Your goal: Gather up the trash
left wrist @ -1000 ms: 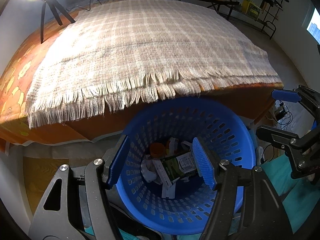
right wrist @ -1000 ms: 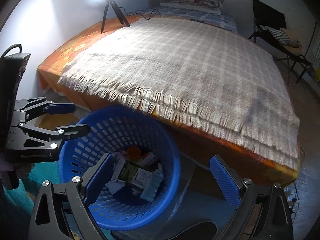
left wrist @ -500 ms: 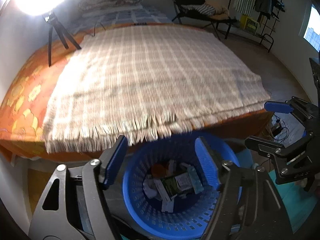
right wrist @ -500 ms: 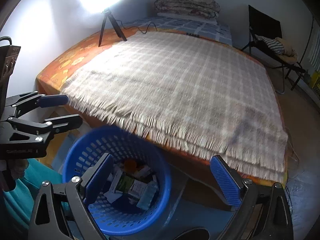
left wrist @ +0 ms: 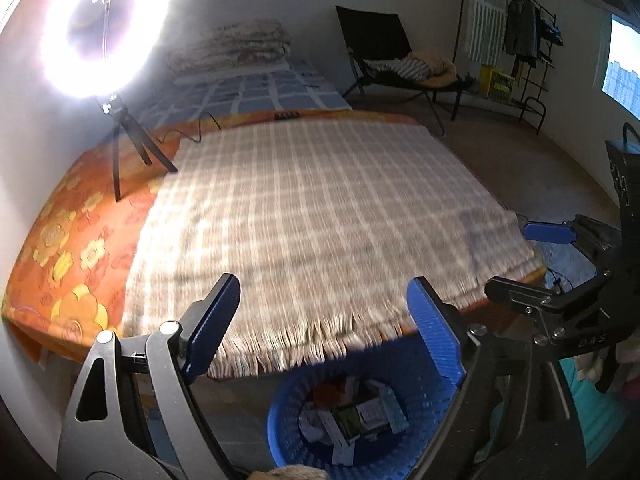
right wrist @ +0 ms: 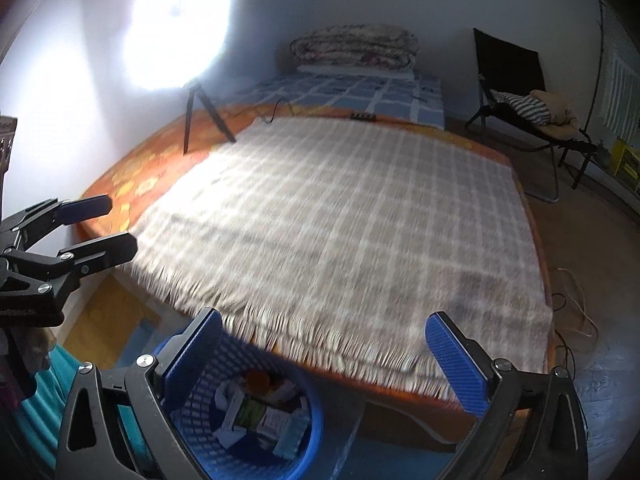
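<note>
**Trash in basket, both grippers empty**

Above the bed's foot: left gripper (left wrist: 324, 328) and right gripper (right wrist: 324, 356), jaws of both spread wide, holding nothing. Below, on the floor against the fringed blanket (right wrist: 340, 220): blue basket (left wrist: 288, 432) with trash (right wrist: 260, 412) inside, apparently cartons and wrappers, too blurred to sort.

A beige-and-white checked blanket (left wrist: 320, 216) with a pale fringe covers the bed. Beneath it lies an orange sheet (left wrist: 68, 248) with yellow flowers; beyond it, a blue-and-white checked cover (right wrist: 352, 90). Below the blanket's fringe stands a blue perforated basket (right wrist: 308, 440) holding white, green and orange trash (right wrist: 260, 412).
</note>
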Available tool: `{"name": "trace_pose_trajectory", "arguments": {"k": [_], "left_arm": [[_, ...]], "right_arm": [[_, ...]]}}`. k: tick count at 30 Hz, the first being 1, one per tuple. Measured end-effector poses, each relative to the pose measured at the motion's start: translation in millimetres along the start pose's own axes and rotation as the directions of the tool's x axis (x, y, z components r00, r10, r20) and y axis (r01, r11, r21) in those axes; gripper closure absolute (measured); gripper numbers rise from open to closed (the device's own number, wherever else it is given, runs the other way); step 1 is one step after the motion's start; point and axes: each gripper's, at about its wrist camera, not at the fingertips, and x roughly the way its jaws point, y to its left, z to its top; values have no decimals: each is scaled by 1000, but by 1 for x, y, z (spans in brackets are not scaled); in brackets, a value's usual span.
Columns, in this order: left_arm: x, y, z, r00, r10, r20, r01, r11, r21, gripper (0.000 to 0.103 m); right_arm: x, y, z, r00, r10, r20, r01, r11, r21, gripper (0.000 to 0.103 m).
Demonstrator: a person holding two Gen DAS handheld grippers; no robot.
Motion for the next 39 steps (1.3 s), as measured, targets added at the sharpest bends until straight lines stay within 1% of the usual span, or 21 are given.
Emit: {"name": "trace_pose_trajectory", "arguments": {"k": [1, 5, 8, 12, 17, 19, 23, 27, 39], "left_arm": [[0, 0, 5, 1000, 4, 9, -4, 1000, -1, 14], [1, -1, 18, 999, 12, 35, -12, 1000, -4, 6], [4, -2, 28, 999, 7, 54, -7, 1000, -2, 5], [14, -4, 35, 998, 11, 54, -11, 1000, -2, 1], [33, -2, 36, 1000, -1, 26, 2, 1000, -29, 1], [41, 0, 36, 1000, 7, 9, -6, 999, -39, 1], [48, 6, 37, 1000, 15, 6, -15, 998, -61, 1], [52, 12, 37, 1000, 13, 3, -13, 996, -87, 1], [53, 13, 32, 1000, 18, -5, -18, 997, -79, 1]], "right_arm": [[-1, -3, 4, 1000, -7, 11, 7, 1000, 6, 0], [-2, -14, 19, 999, -18, 47, 17, 999, 30, 0], [1, -22, 28, 997, -19, 72, 16, 999, 47, 0], [11, -29, 34, 995, -25, 94, 18, 997, 70, 0], [27, -36, 34, 998, -12, 68, 5, 996, 94, 0], [30, -38, 34, 998, -16, 66, 9, 995, 98, 0], [34, -39, 35, 997, -20, 70, 13, 995, 100, 0], [39, -37, 34, 998, -33, 59, 28, 996, 84, 0], [41, -35, 33, 998, -28, 48, 24, 996, 84, 0]]}}
